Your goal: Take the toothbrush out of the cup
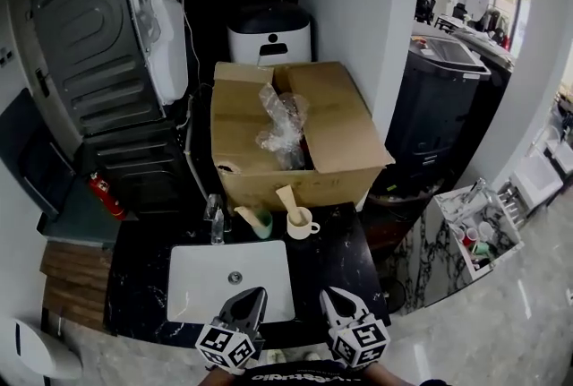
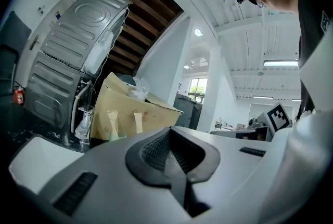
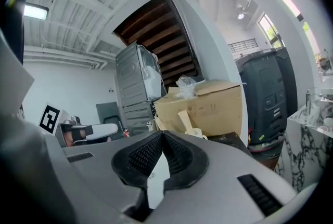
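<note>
Head view steeply down over sink (image 1: 231,281), both gripper views low, level, sharing cardboard box (image 3: 218,108)

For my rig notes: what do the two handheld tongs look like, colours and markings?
The left tongs and right tongs match: pale grey plastic shells tapering to a point, black ribbed pads inside, dark slots on the shells. Each carries a white cube with black square markers at its rear. No cables show.
</note>
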Action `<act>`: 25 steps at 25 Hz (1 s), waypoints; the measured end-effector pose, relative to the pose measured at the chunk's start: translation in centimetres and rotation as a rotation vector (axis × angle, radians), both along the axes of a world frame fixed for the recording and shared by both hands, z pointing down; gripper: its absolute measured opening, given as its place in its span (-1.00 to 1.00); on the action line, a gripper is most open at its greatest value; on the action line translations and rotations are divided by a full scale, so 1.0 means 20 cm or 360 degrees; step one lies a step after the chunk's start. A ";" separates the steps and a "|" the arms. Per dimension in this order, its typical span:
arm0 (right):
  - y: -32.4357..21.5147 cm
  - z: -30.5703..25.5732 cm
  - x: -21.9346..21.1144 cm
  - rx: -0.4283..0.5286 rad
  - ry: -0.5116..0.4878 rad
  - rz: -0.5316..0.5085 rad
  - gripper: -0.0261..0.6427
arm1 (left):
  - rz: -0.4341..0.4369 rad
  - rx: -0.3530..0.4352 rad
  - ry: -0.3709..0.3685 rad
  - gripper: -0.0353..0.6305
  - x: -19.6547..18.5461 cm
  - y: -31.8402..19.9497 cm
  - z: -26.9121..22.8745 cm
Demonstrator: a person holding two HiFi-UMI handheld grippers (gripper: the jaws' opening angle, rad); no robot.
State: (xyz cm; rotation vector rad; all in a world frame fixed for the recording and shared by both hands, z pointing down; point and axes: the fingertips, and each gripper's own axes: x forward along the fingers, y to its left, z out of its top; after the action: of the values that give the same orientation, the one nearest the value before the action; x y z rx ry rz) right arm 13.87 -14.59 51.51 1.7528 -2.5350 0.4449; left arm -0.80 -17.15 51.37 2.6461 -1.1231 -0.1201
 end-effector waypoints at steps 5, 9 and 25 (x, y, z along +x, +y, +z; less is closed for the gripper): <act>-0.05 -0.01 -0.07 -0.0003 0.0053 0.0052 -0.81 | 0.0024 0.0011 0.0026 -0.85 -0.08 -0.12 -0.01; -0.07 -0.03 -0.14 0.0016 0.0083 0.0088 -0.81 | 0.0057 -0.0003 0.0033 -0.85 -0.14 -0.20 0.02; -0.25 -0.02 -0.23 0.0067 0.0149 0.0080 -0.80 | 0.0063 -0.0026 -0.0006 -0.44 -0.08 -0.67 0.20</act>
State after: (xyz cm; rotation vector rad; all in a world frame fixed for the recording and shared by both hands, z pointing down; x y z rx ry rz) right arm 9.22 -19.53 51.15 1.8096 -2.4595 0.3059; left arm -2.35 -30.60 55.37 2.6539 -1.0673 -0.0980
